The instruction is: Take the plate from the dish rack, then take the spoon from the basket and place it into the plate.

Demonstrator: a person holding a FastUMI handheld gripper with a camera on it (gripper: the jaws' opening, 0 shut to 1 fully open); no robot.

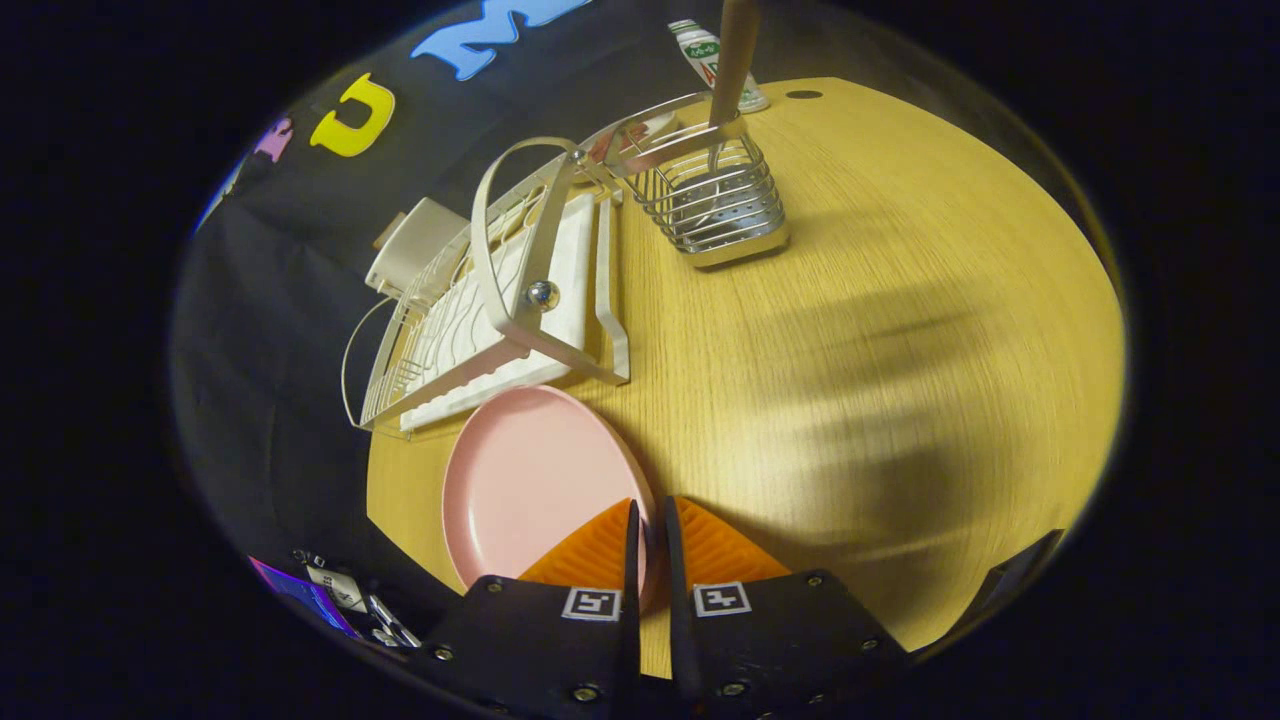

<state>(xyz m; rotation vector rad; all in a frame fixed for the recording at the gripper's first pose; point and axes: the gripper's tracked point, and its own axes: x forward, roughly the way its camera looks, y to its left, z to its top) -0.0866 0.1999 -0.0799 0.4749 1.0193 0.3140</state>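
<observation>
The hand-held gripper [648, 530] has its two orange fingers [590, 555] pinched on the rim of the pink plate [525, 480], one finger over the plate's face and the other outside its edge, with only a thin gap between them where the rim sits. The plate lies at about 10 o'clock from the fingertips, low over or on the bench [900, 350] — I cannot tell whether it touches the wood — and just in front of the white dish rack [500, 300], which stands at about 11 o'clock beyond it and now holds no plate that I can see. So the first step looks nearly done: the plate is out of the rack and is about to be set down or let go. The next move, as I judge it, calls for laying the plate flat, opening the fingers, then reaching up toward 12 o'clock to the wire basket [715, 195], where the spoon [735, 55] stands upright with its wooden handle sticking out of the top; the handle is slim and will want a centred pinch and a straight lift to clear the wires. By count: one plate, one rack, one basket, one spoon — plus one small carton [705, 50] behind the basket and one white box [415, 245] beside the rack at about 10 o'clock.
</observation>
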